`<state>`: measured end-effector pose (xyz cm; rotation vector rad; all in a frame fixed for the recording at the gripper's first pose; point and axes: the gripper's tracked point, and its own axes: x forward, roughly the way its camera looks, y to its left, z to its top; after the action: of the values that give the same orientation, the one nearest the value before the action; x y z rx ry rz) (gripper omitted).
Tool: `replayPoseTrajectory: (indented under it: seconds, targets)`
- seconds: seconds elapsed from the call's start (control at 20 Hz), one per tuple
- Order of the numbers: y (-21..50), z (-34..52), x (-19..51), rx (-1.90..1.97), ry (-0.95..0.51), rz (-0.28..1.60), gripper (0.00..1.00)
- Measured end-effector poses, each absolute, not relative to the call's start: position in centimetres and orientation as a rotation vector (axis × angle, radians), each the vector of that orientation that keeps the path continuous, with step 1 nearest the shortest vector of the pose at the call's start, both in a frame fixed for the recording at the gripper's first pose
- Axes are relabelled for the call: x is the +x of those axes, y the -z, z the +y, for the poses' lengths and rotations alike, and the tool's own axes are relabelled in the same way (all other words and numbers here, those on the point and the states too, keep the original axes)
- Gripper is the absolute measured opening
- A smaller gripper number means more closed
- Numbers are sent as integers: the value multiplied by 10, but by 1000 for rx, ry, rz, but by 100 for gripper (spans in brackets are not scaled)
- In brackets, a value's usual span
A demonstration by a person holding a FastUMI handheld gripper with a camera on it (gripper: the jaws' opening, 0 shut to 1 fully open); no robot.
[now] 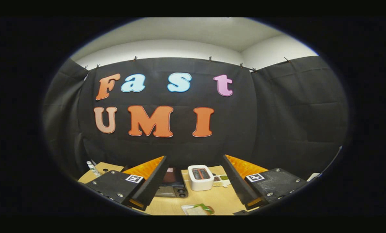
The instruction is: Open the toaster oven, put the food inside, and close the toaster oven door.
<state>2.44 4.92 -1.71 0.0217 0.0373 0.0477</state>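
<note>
Fingers (193, 191) spread wide, gripping nothing, high over the bench (212, 199). Toaster oven (173, 186) sits toward the far edge, door closed; food (199, 209) waits on a plate nearer the front edge.

No text can be read here. Each of the gripper's (193, 202) spread fingers bears a square black-and-white marker, wordless.

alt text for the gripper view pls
The gripper hangs open above a wooden table, its fingers holding nothing. Beyond them sit a dark toaster oven, a white toaster beside it, and a plate of food nearer.
</note>
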Motion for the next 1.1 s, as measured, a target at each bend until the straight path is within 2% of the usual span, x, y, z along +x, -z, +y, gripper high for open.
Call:
replayPoseTrajectory:
  seconds: [0.4, 0.8, 1.1]
  targets:
    - [64, 155, 53, 34, -165, 76, 99]
    - [174, 254, 96, 12, -227, 158, 99]
    - [254, 272, 117, -95, -201, 272, 100]
